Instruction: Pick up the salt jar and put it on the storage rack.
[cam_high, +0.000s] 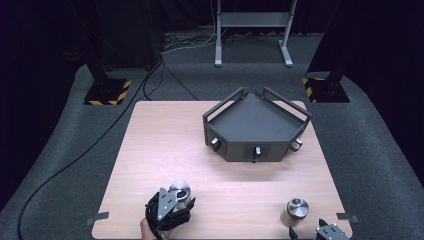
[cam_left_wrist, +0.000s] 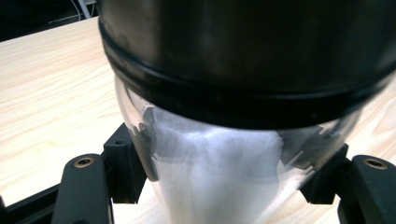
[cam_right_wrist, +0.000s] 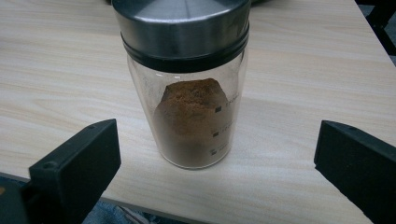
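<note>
Left gripper (cam_high: 172, 200): jaws clamped on the glass body of a jar of white powder (cam_left_wrist: 219, 168). In the left gripper view both black pads press against the glass from either side, below the jar's dark metal lid (cam_left_wrist: 243, 51). The white powder lies banked against the glass wall, so the jar looks tilted; how far, I cannot tell. In the high view this gripper sits at the near left part of the table (cam_high: 150, 150), with the jar's silver lid showing just beyond its grey three-cornered plate.

Right gripper (cam_right_wrist: 215, 154): jaws stand wide apart, nothing between the pads in contact. In the right gripper view a second jar, of brown powder (cam_right_wrist: 191, 121), stands upright on the wood between and a little beyond the two jaws, clear of both. Its metal lid (cam_right_wrist: 182, 23) is on. Small printed marks show on the glass; too small to read. In the high view the gripper's tip shows at the near right edge of the table, with the brown powder jar just beyond it.

The two jars are well apart, one at each near corner region of the table.

Farther out: a dark grey angular tray (cam_high: 295, 112) with raised rails sits on the far right part of the table, three knobs on its front faces. Tray interior looks bare. Beyond the table, grey carpet with black cables and a metal stand.
</note>
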